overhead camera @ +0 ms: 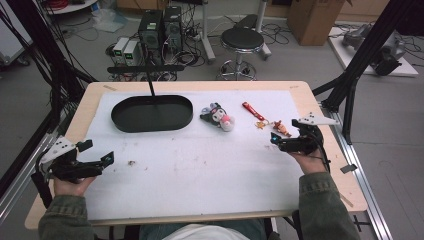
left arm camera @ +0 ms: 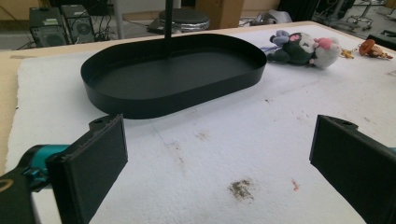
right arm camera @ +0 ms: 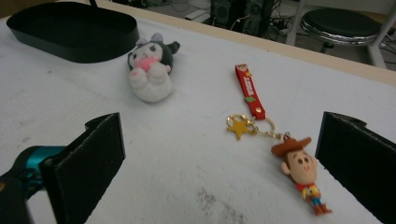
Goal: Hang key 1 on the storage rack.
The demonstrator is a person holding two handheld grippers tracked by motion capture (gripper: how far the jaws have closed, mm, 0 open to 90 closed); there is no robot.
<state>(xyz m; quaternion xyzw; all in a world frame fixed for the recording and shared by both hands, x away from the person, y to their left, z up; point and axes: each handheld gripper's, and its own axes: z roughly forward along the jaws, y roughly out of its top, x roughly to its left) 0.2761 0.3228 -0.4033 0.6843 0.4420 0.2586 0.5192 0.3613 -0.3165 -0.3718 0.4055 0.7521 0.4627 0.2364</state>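
Note:
A black oval tray [overhead camera: 120, 122] [left arm camera: 177, 100] [right arm camera: 70, 49] lies at the back left of the white mat. To its right lies a small black-and-white plush toy [overhead camera: 218, 116] [left arm camera: 303, 46] [right arm camera: 149, 70]. Farther right is a keychain: a red strap [overhead camera: 253, 110] [right arm camera: 250, 91], a gold star [right arm camera: 239, 126] and a cowboy figure [overhead camera: 282, 128] [left arm camera: 371, 48] [right arm camera: 301, 170]. My right gripper [overhead camera: 285, 134] [right arm camera: 219, 158] is open low over the mat, and the cowboy figure lies just inside its right jaw. My left gripper [overhead camera: 97, 152] [left arm camera: 217, 154] is open near the front left, holding nothing and aimed at the tray.
A thin black post [overhead camera: 150, 80] rises at the tray's far side. The mat has small dirt stains [left arm camera: 243, 188]. Beyond the table are a round stool [overhead camera: 242, 40], computer towers [overhead camera: 160, 27] and a cardboard box [overhead camera: 312, 17]. Dark frame struts stand at both sides.

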